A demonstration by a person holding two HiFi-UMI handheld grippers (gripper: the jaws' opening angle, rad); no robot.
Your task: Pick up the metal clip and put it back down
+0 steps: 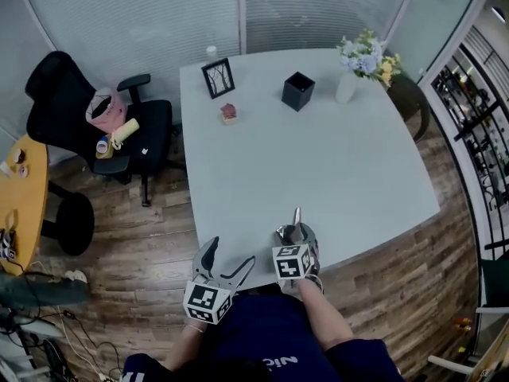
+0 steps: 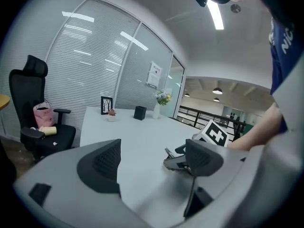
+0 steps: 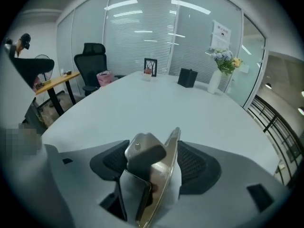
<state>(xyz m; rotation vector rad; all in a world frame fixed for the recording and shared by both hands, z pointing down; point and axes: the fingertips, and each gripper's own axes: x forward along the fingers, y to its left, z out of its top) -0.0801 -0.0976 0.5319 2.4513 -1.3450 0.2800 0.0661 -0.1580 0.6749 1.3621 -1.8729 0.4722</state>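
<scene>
The metal clip [image 3: 142, 152] is a silver spring clip with a curved handle, and it stands up between the pads of my right gripper [image 3: 155, 164], which is shut on it. In the head view the clip [image 1: 297, 218] pokes up out of the right gripper [image 1: 297, 234], just over the front edge of the grey table [image 1: 318, 173]. My left gripper [image 1: 229, 258] hangs off the table's front left edge, open with nothing between its fingers. From the left gripper view [image 2: 152, 161] the clip [image 2: 176, 160] shows to the right, under the right gripper's marker cube [image 2: 216, 133].
At the table's far end stand a black picture frame [image 1: 218, 77], a small pink potted plant [image 1: 229, 112], a black square holder [image 1: 297, 91] and a white vase of flowers [image 1: 350, 82]. A black office chair [image 1: 87, 126] with a pink bag stands left, beside a wooden desk [image 1: 20, 197].
</scene>
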